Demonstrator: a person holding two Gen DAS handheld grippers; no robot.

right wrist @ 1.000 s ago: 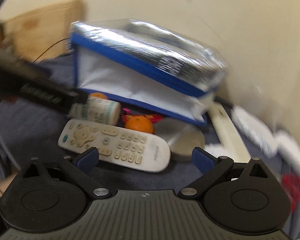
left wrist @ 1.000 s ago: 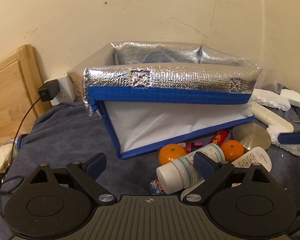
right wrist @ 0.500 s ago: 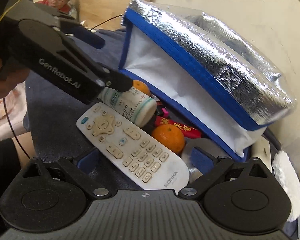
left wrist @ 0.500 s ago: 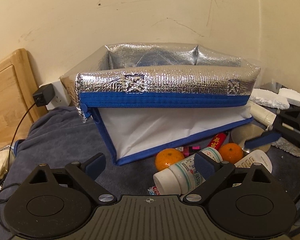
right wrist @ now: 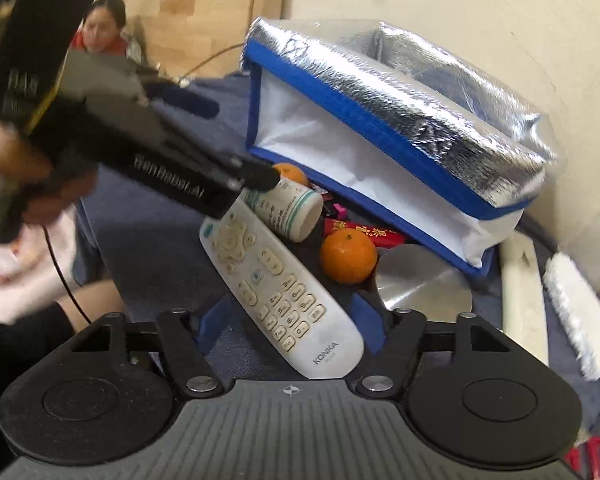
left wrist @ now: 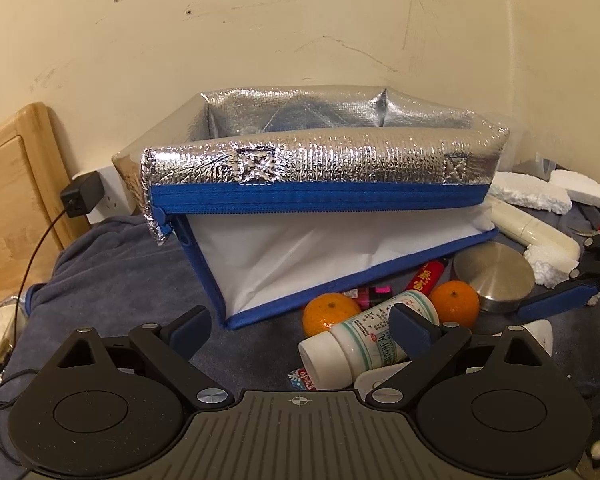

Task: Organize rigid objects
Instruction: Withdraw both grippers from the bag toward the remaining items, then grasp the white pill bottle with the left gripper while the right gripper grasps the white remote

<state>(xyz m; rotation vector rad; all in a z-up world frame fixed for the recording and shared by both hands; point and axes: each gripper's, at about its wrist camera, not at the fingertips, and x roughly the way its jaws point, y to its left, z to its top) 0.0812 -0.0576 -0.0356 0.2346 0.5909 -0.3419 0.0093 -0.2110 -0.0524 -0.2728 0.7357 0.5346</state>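
Remote (right wrist: 278, 292) between closing right tongs (right wrist: 290, 326), cooler bag (right wrist: 384, 128) just beyond.

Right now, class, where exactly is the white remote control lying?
In the right wrist view, the white remote control lies on the blue cloth, its near end between the right claw's fingers, beside the pill bottle and an orange.

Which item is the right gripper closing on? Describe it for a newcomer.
Find the silver and blue bag. In front of it lies a long white remote between the right gripper fingers, which have just been closing. Nothing else nearby has buttons.
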